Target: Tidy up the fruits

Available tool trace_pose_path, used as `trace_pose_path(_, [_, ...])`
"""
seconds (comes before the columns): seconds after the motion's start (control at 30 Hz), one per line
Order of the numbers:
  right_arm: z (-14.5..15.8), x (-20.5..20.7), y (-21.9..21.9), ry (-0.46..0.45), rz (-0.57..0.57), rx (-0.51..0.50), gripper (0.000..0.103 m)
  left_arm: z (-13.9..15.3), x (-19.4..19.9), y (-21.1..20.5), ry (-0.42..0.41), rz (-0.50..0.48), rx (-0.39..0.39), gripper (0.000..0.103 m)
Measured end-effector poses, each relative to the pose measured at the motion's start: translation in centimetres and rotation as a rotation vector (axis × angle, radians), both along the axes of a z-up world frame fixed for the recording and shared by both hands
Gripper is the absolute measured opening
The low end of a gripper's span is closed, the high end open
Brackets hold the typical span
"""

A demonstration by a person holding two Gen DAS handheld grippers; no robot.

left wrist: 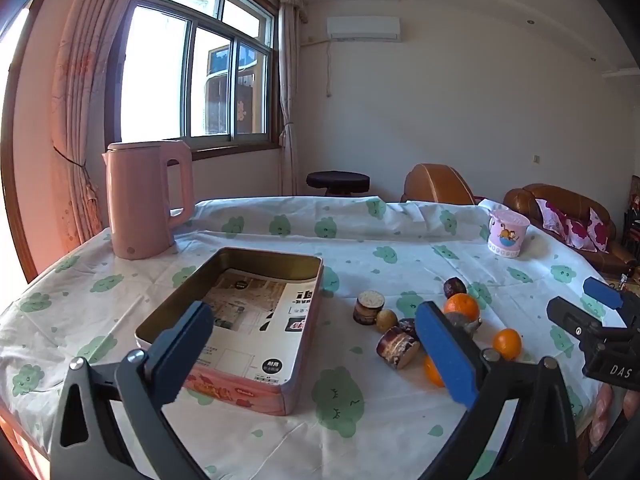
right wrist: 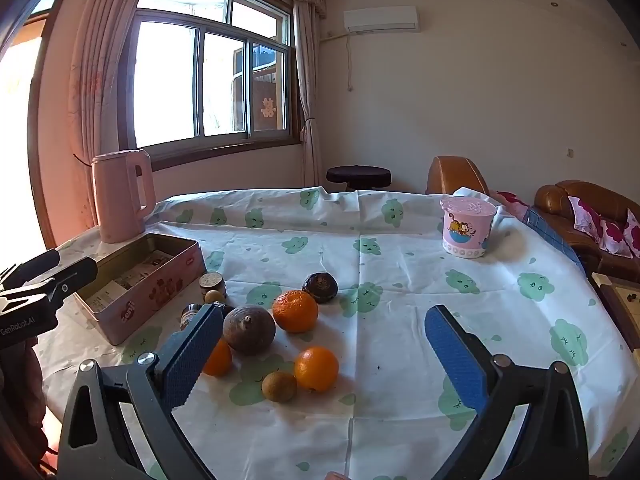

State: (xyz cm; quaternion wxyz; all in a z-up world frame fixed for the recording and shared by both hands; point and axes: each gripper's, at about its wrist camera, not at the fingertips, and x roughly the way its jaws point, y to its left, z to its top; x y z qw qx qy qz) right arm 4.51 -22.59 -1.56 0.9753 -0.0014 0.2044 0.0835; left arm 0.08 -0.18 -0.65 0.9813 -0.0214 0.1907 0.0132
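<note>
Jaws wide; tin (left wrist: pixel 296 344) lengthwise toward kettle (left wrist: pixel 140 204)

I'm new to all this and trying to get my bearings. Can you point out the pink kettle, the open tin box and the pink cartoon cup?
pink kettle (left wrist: pixel 138 204): left wrist view, middle of its body.
open tin box (left wrist: pixel 305 322): left wrist view, its right wall.
pink cartoon cup (right wrist: pixel 467 229): right wrist view, its printed side.

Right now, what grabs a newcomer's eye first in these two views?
Probably the cluster of fruit on the tablecloth: three oranges, the brightest near the middle, beside a brown round fruit. Left of them sits an open pink tin with only printed paper inside, and a pink kettle stands behind it by the window. Both hand-held grippers, left and right, are open and hold nothing.
</note>
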Motion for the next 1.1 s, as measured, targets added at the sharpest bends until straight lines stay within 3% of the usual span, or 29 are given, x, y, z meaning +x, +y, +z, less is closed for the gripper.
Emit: trace_pose_path(1.1, [-0.20, 0.10, 0.64, 0.008, 0.017, 0.000, 0.102, -0.33, -0.05, 0.26, 0.004, 0.005, 0.000, 0.103])
